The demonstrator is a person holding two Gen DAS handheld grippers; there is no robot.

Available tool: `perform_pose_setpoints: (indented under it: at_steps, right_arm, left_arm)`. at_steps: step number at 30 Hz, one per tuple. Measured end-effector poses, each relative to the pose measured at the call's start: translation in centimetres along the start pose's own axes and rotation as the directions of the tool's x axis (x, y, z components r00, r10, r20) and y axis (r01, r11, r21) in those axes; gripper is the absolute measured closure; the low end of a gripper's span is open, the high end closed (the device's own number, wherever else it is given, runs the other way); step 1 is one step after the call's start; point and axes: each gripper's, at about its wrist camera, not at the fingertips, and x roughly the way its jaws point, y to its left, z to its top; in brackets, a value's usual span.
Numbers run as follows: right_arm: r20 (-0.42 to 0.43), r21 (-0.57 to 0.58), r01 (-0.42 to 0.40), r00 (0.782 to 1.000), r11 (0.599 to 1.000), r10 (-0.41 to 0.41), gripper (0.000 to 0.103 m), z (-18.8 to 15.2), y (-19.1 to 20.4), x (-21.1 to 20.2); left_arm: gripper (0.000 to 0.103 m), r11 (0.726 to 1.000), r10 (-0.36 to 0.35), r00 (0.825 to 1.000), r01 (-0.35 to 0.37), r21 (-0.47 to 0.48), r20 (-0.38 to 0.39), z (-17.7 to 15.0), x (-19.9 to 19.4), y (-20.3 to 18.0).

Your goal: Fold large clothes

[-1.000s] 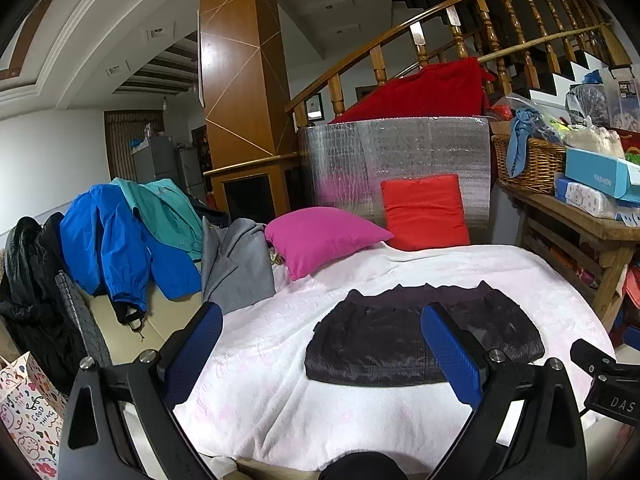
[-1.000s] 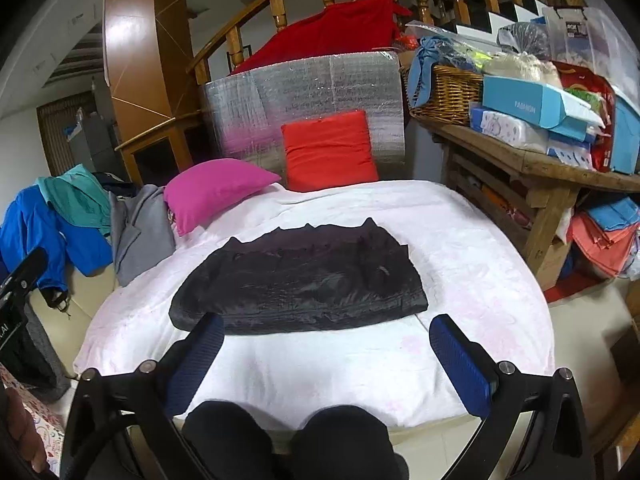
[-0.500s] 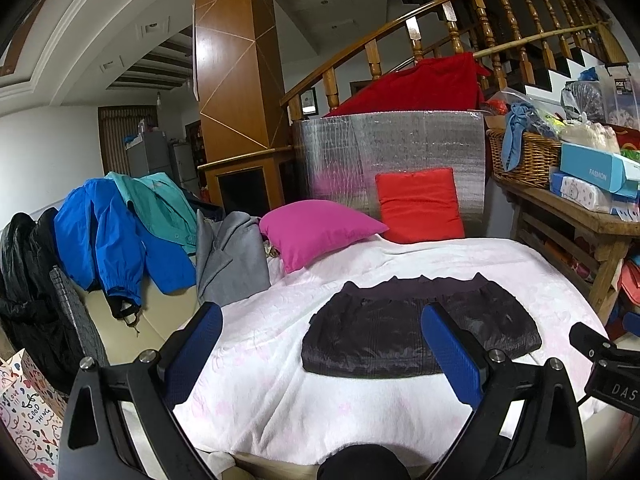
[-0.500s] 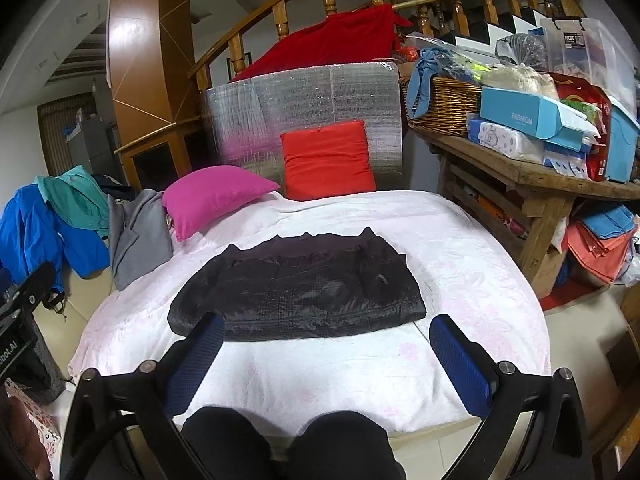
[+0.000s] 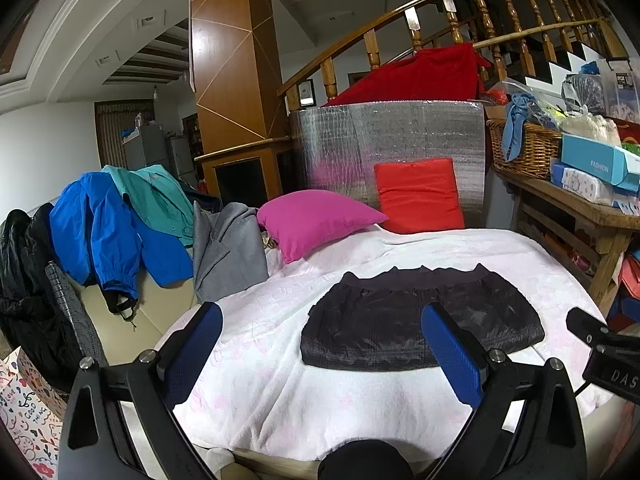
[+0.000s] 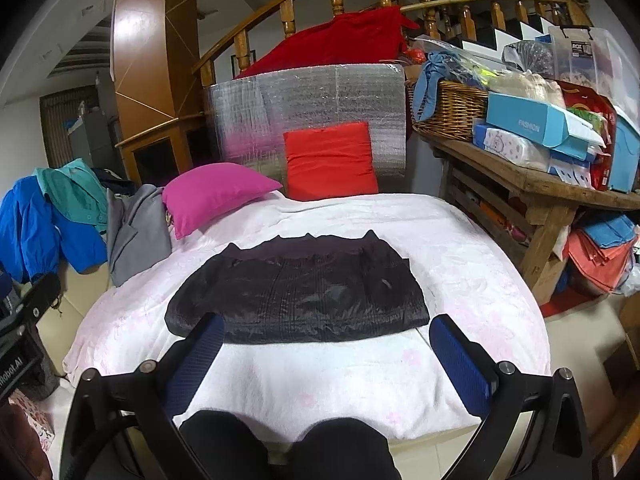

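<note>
A dark quilted jacket (image 5: pixel 416 320) (image 6: pixel 300 292) lies folded into a flat rectangle on the white blanket (image 5: pixel 280 380) (image 6: pixel 340 380) that covers the bed. My left gripper (image 5: pixel 320 328) hangs open over the bed's near left part, short of the jacket, nothing between its blue pads. My right gripper (image 6: pixel 326 340) stands open in front of the jacket's near edge, also holding nothing. A black part of the right gripper's body (image 5: pixel 600 352) shows at the right rim of the left wrist view.
Blue (image 5: pixel 100 232), teal (image 5: pixel 156 196), grey (image 5: pixel 228 248) and black (image 5: pixel 24 272) garments hang over a sofa at the left. A magenta pillow (image 5: pixel 316 220) and a red pillow (image 5: pixel 418 194) rest at the bed's far end. A wooden table (image 6: pixel 532 188) with a basket (image 6: pixel 452 108) and boxes stands at the right.
Both grippers have drawn back and up from the bed, so the folded jacket looks smaller and farther. The jacket has not moved.
</note>
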Motion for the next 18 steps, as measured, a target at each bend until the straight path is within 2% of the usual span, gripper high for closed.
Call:
perform_pose_setpoints:
  at_steps: [18]
  right_arm:
    - [-0.018,-0.003,0.028,0.999,1.0,-0.028,0.0,2.3,1.0,3.4]
  left_arm:
    - [0.003,1.0,-0.022,0.999,0.022,0.008,-0.042,0.6,4.1,0.3]
